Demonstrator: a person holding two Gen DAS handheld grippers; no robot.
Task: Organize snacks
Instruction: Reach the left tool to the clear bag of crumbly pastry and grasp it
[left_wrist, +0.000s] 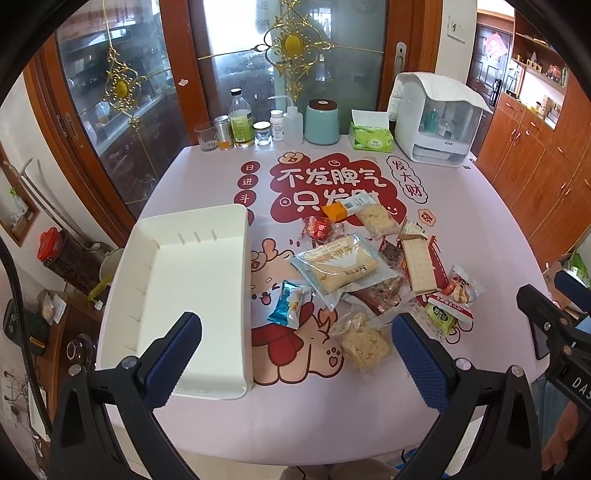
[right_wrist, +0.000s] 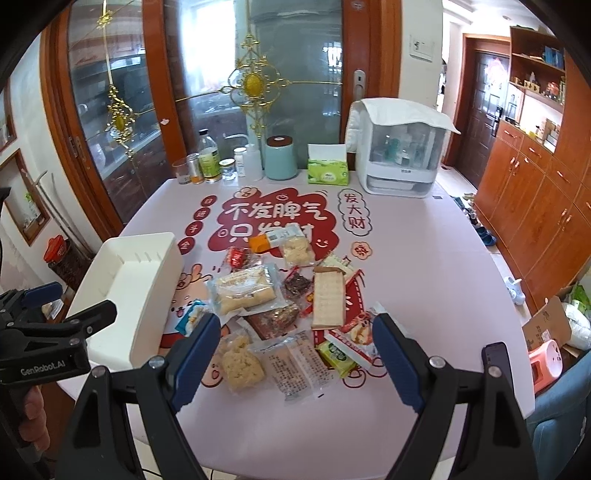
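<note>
Table (left_wrist: 461, 229): pink printed cover, with jars and a tissue box lined up at its 12 o'clock edge, presumably to leave working room.

White bin (left_wrist: 192, 288): empty, at 9 o'clock of the snack pile (left_wrist: 362, 273), long side just beside it, probably so transfers are short.

Snack pile: loose and overlapping at table centre. None binned, so I judge the task not begun. Largest is a clear cake bag (left_wrist: 341, 267); smaller, a cracker pack (left_wrist: 417, 266), a rice-crisp packet (left_wrist: 364, 343) at 6 o'clock and a blue sachet (left_wrist: 290, 304) nearest the bin.

Left gripper (left_wrist: 295, 354): spread wide, empty, above the near edge.

Right gripper (right_wrist: 295, 354): spread wide, empty, over the pile's 6 o'clock end.
</note>
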